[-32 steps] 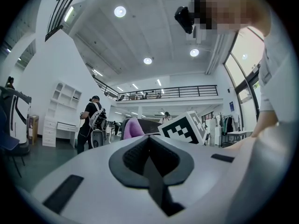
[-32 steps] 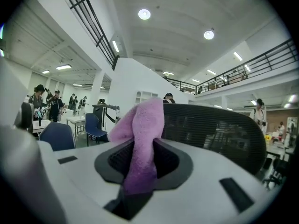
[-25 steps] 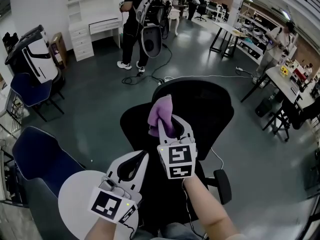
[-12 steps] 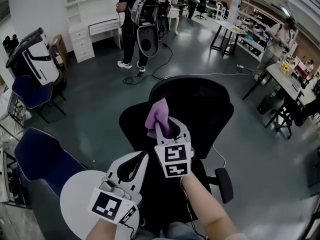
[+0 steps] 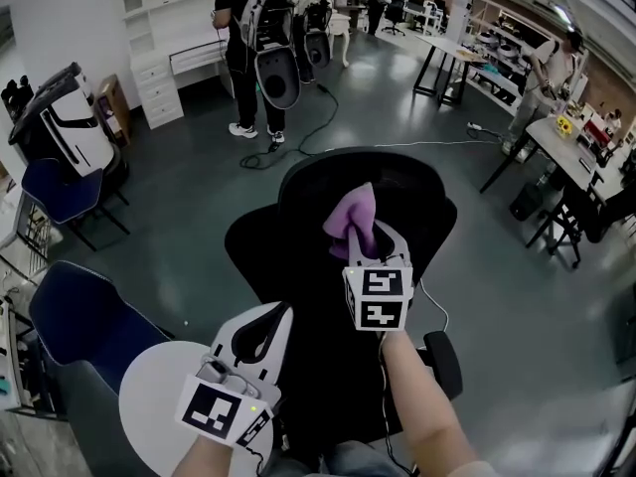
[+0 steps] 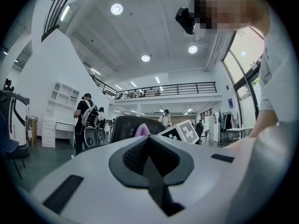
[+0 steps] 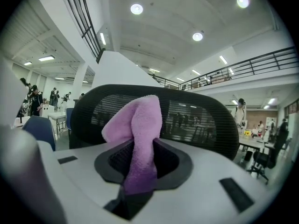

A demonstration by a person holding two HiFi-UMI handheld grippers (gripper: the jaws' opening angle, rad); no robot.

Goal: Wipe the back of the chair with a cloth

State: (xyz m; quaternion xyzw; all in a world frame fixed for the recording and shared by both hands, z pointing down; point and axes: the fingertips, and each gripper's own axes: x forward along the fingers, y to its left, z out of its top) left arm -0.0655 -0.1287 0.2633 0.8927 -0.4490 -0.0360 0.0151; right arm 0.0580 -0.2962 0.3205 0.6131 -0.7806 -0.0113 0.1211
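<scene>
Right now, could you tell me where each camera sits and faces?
Head view: on the person's head, looking down at the chair back; left gripper, right gripper and forearm show.
Left gripper view: on the left gripper, facing the chair back along shut jaws; a sleeve shows.
Right gripper view: on the right gripper, facing the chair back past its gripped purple cloth.
All three share chair back and cloth.

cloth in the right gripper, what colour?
Light purple. The cloth is clamped in the right gripper; the right gripper view shows it best.
</scene>
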